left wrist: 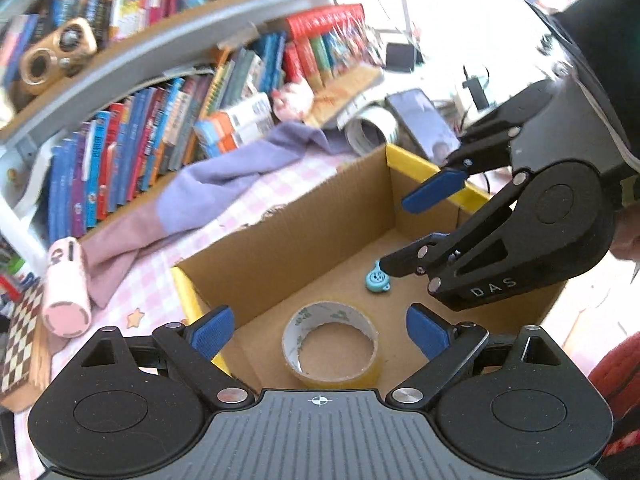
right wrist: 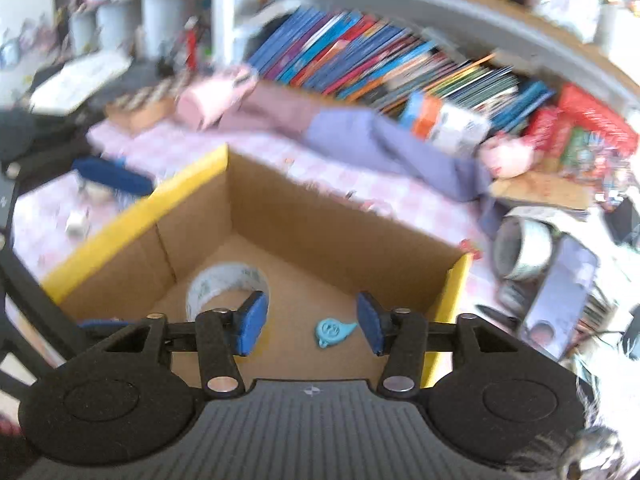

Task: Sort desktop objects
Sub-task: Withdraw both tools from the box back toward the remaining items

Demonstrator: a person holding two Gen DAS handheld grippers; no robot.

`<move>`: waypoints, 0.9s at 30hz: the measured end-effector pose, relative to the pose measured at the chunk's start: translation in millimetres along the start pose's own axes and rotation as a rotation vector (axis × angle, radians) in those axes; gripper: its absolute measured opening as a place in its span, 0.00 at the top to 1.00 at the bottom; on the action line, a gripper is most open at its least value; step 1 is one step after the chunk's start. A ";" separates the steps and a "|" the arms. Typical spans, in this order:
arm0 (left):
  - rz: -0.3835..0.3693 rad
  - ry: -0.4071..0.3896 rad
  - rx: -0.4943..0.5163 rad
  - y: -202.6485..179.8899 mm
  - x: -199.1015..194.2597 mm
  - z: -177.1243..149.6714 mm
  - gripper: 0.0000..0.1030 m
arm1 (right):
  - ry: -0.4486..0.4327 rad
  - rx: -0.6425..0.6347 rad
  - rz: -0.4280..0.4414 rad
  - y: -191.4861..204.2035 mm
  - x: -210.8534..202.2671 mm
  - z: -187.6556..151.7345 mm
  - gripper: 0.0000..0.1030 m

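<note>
A brown cardboard box with yellow-taped rims stands on the pink checked cloth. A roll of clear tape and a small teal charm lie on its floor. My left gripper is open and empty above the tape roll. My right gripper hangs over the box, open and empty, above the charm. In the right wrist view the box, the tape roll and the charm show between the open right gripper.
A purple-pink cloth lies behind the box. A pink cylinder, a chequered board, a wide tape roll, a phone and shelves of books surround it.
</note>
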State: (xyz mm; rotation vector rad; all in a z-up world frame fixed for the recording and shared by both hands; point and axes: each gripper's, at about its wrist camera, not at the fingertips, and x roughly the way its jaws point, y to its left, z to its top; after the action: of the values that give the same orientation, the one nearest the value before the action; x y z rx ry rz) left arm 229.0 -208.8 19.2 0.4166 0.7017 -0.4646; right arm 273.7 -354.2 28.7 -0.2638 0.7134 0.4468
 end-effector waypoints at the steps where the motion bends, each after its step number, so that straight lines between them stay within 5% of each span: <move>1: 0.004 -0.014 -0.021 2.2 -6.8 -2.1 0.08 | -0.026 0.015 -0.022 3.5 -7.6 -1.0 0.46; 14: 0.073 -0.127 -0.233 28.6 -76.1 -53.1 0.07 | -0.189 0.227 -0.237 60.5 -75.8 -39.2 0.46; 27: 0.122 -0.063 -0.297 48.0 -120.9 -138.7 0.07 | -0.176 0.329 -0.354 141.6 -95.2 -72.7 0.46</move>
State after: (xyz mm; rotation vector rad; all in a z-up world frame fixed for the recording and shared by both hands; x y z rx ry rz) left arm 102.4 -66.9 17.1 0.1626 0.6675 -0.2517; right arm 100.9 -287.0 28.8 -0.0362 0.5432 0.0116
